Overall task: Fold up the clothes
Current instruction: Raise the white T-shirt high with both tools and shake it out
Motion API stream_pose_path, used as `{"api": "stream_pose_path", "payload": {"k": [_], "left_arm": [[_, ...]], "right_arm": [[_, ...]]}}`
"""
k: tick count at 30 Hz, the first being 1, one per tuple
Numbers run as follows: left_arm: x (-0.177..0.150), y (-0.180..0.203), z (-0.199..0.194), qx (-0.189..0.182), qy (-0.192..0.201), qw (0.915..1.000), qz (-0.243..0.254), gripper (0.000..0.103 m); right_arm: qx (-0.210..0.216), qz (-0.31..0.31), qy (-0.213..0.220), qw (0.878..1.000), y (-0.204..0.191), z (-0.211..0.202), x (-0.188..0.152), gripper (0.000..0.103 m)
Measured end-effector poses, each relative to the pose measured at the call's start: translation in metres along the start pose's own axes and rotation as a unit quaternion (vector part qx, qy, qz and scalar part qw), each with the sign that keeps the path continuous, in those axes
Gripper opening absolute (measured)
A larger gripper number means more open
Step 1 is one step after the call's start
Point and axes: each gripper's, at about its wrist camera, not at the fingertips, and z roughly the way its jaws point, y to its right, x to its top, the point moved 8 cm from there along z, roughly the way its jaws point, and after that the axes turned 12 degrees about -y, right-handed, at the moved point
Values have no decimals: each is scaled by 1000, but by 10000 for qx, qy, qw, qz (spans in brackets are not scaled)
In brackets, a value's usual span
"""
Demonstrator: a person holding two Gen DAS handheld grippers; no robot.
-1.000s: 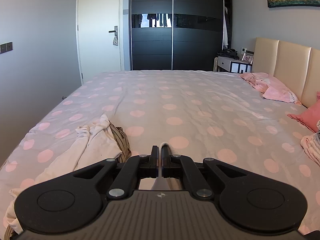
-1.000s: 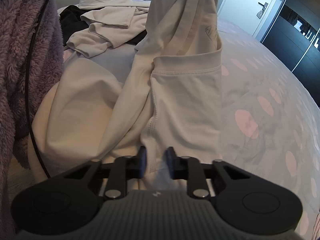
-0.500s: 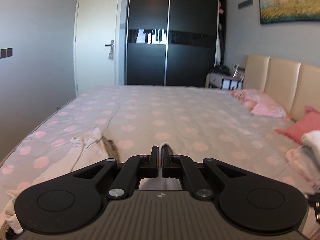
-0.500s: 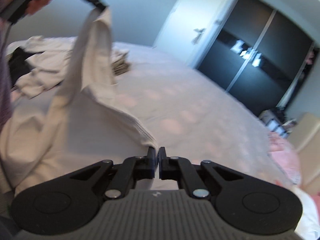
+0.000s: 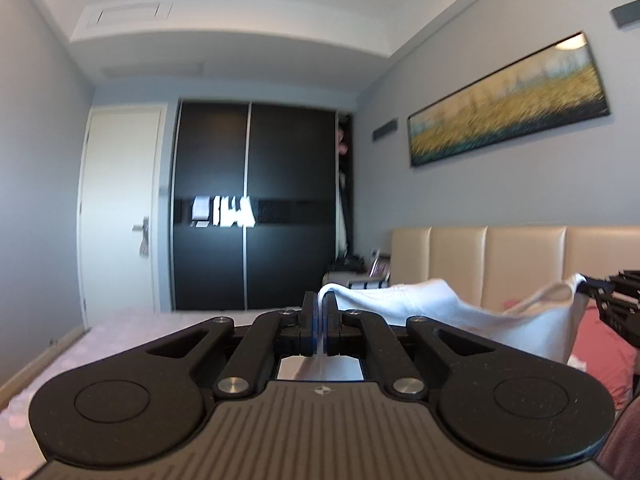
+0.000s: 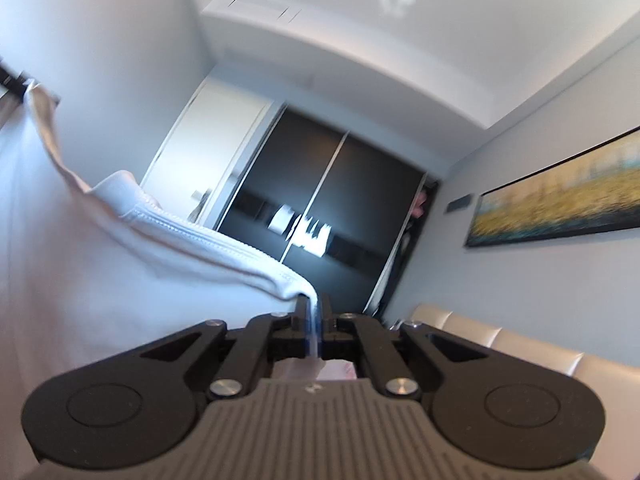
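Left wrist: 2 tongs, L (image 5: 320, 322) & R (image 5: 592, 290), each pinching 1 white garment (image 5: 432, 308) edge

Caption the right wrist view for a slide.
Right hand-held gripper shut on white garment, lifted before the dark wardrobe.

Straight ahead of the tongs we see a big black wardrobe (image 5: 256, 208) with two sliding doors. Left of it is a white door (image 5: 120, 208). Up on the right wall hangs a long yellow painting (image 5: 508, 100). Below that is a tan headboard (image 5: 500, 256).
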Motion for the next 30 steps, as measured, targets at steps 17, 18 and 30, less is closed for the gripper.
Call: {"api": "stream_pose_path", "payload": {"k": [17, 18, 30], "left_arm": [[41, 5, -47, 751, 739, 9944, -119, 0], [39, 12, -46, 676, 708, 9952, -38, 0], [57, 48, -77, 232, 1181, 9921, 363, 1]], "right_arm": [[570, 632, 1211, 9890, 20, -56, 83, 3], [514, 718, 1216, 9886, 23, -54, 82, 3], [-227, 655, 1416, 9875, 74, -98, 96, 3]]}}
